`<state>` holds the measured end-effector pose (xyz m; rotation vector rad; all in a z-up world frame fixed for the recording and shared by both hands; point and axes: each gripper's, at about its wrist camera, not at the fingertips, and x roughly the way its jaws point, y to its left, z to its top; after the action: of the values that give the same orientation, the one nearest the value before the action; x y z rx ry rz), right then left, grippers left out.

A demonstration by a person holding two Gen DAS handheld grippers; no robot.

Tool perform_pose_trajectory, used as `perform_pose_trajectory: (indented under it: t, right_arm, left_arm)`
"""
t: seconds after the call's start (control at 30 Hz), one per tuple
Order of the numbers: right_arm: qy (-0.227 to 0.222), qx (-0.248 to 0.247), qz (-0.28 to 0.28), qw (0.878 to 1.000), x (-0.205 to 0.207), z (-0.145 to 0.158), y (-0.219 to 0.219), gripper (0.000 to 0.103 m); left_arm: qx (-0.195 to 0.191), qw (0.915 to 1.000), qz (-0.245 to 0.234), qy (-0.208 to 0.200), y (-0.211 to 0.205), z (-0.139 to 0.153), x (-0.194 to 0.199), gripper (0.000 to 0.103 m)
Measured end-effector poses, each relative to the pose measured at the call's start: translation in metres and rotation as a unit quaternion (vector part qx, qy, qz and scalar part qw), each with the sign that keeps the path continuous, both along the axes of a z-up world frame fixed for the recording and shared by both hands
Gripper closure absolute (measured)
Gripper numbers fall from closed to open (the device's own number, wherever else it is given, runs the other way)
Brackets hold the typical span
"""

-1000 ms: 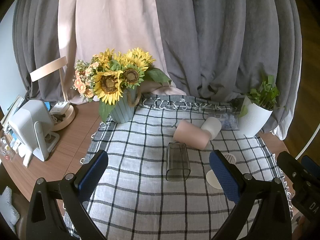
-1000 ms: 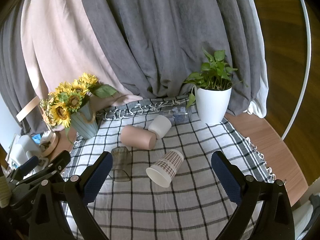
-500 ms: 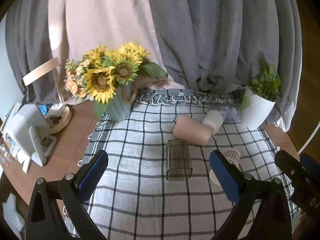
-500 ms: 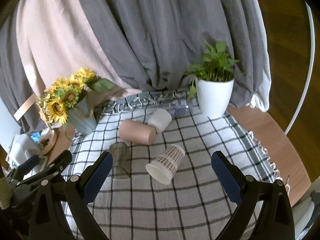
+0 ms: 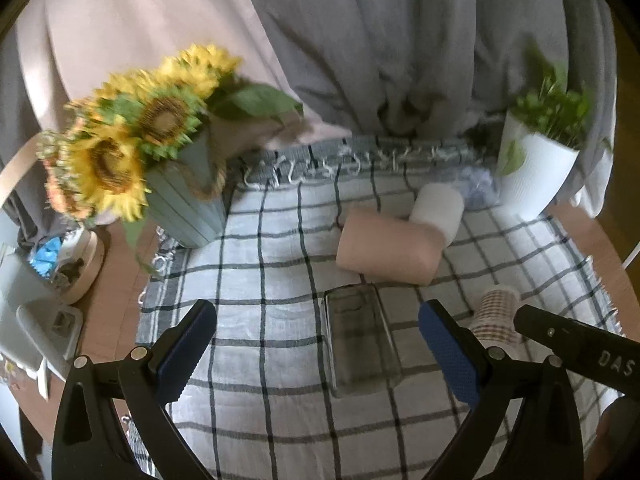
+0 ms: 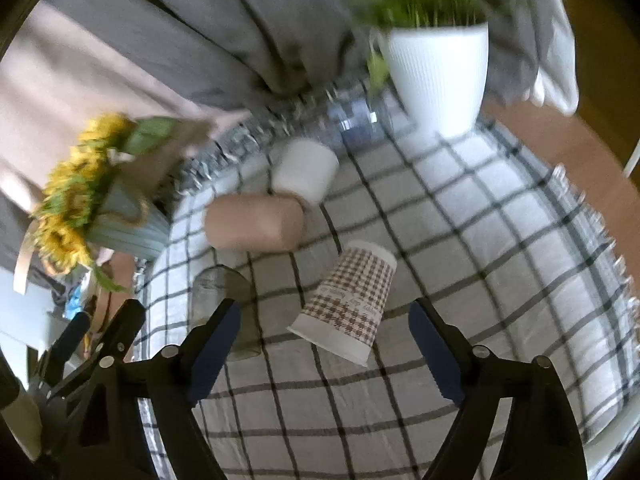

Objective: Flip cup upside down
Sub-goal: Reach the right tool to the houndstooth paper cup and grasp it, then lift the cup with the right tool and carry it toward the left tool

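Several cups lie on their sides on a checked cloth (image 5: 272, 360). A clear grey cup (image 5: 360, 344) lies between my open left gripper (image 5: 320, 344) fingers, a little ahead of them. A checked paper cup (image 6: 348, 300) lies just ahead of my open right gripper (image 6: 324, 344), mouth towards me; it also shows in the left wrist view (image 5: 496, 316). A pink cup (image 5: 388, 246) and a white cup (image 5: 438, 208) lie farther back, touching. Both grippers are empty.
A vase of sunflowers (image 5: 188, 200) stands at the cloth's back left. A white potted plant (image 6: 436, 68) stands at the back right. Curtains hang behind. Desk items (image 5: 48, 280) sit on the wooden table at the left.
Both grippers have moved forward and down towards the cups. The clear cup and the paper cup look larger and closer. The cups have not moved.
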<state>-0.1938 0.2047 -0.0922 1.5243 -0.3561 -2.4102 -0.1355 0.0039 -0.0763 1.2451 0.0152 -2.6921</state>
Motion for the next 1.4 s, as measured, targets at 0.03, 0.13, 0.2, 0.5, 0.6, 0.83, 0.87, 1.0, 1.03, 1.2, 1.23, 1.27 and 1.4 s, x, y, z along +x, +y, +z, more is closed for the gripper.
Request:
perform_pose_trajectory:
  t: [0.03,0.13,0.2,0.5,0.6,0.83,0.87,1.0,1.03,1.2,1.23,1.27,1.4]
  right_arm:
    - [-0.015,-0.002,-0.002,1.0,-0.006,-0.008,-0.001,0.024]
    - [-0.055,-0.007,-0.014,0.998,-0.022,-0.03,-0.003,0.026]
    - [-0.075,0.001,-0.022,0.997,-0.03,-0.041,-0.005,0.026]
    - [-0.104,0.028,-0.021,0.994,-0.045,-0.066,-0.018,0.034]
    - [-0.108,0.034,-0.014,0.993,-0.047,-0.072,-0.021,0.038]
    - [-0.087,0.053,0.018,0.995,-0.043,-0.064,-0.029,0.039]
    - [-0.081,0.054,0.022,0.995,-0.04,-0.061,-0.029,0.039]
    - [-0.059,0.061,0.052,0.995,-0.027,-0.04,-0.03,0.039]
    - [-0.056,0.065,0.062,0.994,-0.023,-0.036,-0.031,0.039]
    - [-0.052,0.085,0.124,0.987,0.003,-0.026,-0.038,0.039]
    - [-0.053,0.09,0.136,0.985,0.009,-0.026,-0.04,0.039]
    - [-0.054,0.094,0.15,0.983,0.016,-0.027,-0.042,0.039]
    - [-0.065,0.108,0.19,0.974,0.037,-0.038,-0.05,0.039]
  left_arm:
    - [0.001,1.0,0.003,-0.006,-0.001,-0.003,-0.004,0.0]
    - [0.002,0.9998,0.006,-0.016,-0.004,-0.011,-0.013,0.0]
    - [0.002,0.9998,0.009,-0.02,-0.006,-0.013,-0.017,0.0]
    - [0.0,0.9989,0.031,-0.036,-0.013,-0.024,-0.028,0.0]
    - [0.002,0.9984,0.041,-0.04,-0.014,-0.027,-0.027,0.0]
    - [0.012,0.9959,0.075,-0.049,-0.017,-0.029,-0.014,0.0]
    - [0.012,0.9956,0.079,-0.048,-0.018,-0.028,-0.01,0.0]
    - [0.02,0.9936,0.099,-0.051,-0.018,-0.025,0.012,0.0]
    - [0.024,0.9926,0.107,-0.052,-0.018,-0.025,0.018,0.0]
    - [0.062,0.9858,0.141,-0.066,-0.019,-0.036,0.056,0.0]
    - [0.069,0.9842,0.147,-0.072,-0.018,-0.041,0.062,0.0]
    - [0.073,0.9828,0.151,-0.078,-0.017,-0.046,0.068,0.0]
    - [0.087,0.9756,0.17,-0.109,-0.013,-0.067,0.085,0.0]
